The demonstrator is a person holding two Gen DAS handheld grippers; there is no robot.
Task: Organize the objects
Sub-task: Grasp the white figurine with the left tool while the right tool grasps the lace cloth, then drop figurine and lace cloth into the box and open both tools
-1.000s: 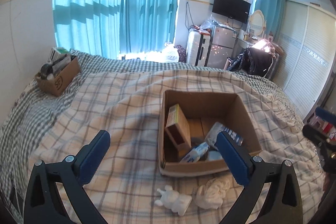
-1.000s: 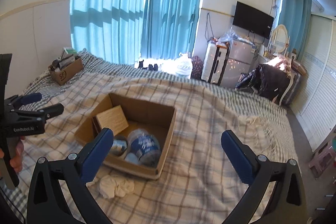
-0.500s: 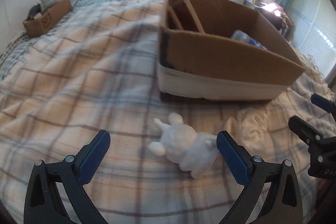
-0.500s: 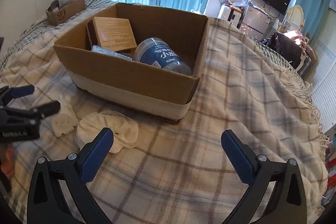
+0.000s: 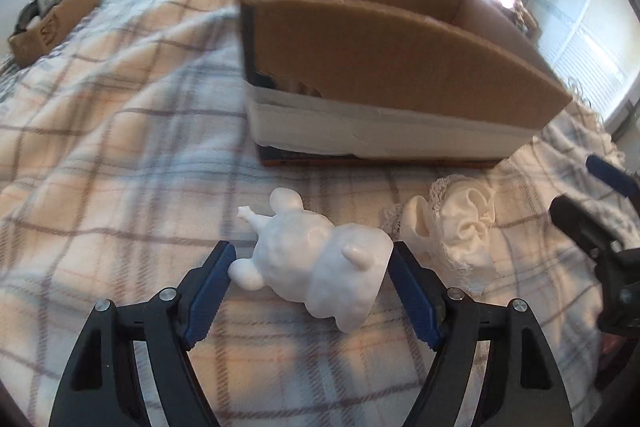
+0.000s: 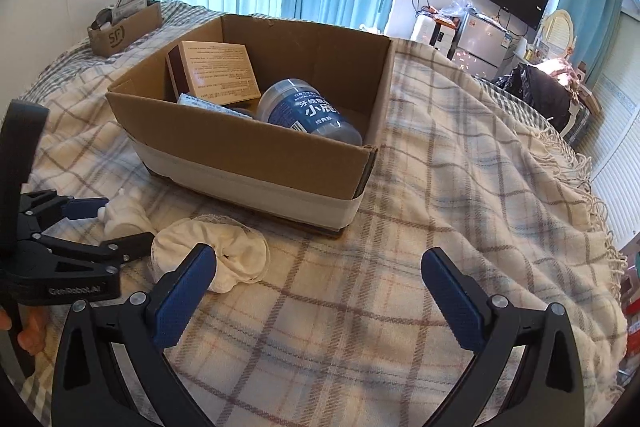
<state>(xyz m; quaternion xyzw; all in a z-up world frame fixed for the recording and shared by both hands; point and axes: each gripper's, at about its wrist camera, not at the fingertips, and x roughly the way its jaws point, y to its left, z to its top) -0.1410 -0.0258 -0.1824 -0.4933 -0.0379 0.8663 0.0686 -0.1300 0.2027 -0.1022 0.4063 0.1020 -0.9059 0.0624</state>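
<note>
Left gripper (image 5: 310, 267), which I am bringing in with its jaws just closing about the white animal figurine (image 5: 320, 267) lying just in front of the cardboard box (image 5: 400, 67), is meeting what I judge a light, rigid, chip-prone body, best pinched across its broad torso.

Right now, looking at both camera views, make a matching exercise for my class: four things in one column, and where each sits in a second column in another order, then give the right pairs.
Things
1. white figurine
2. bottle
3. crumpled cloth
4. small box

Places
A. far back on the bed, beside the curtains
B. between the fingers of the left gripper
C. inside the big cardboard box
D. on the blanket, in front of the big box, beside the figurine

Pairs: 1-B, 2-C, 3-D, 4-A
</note>
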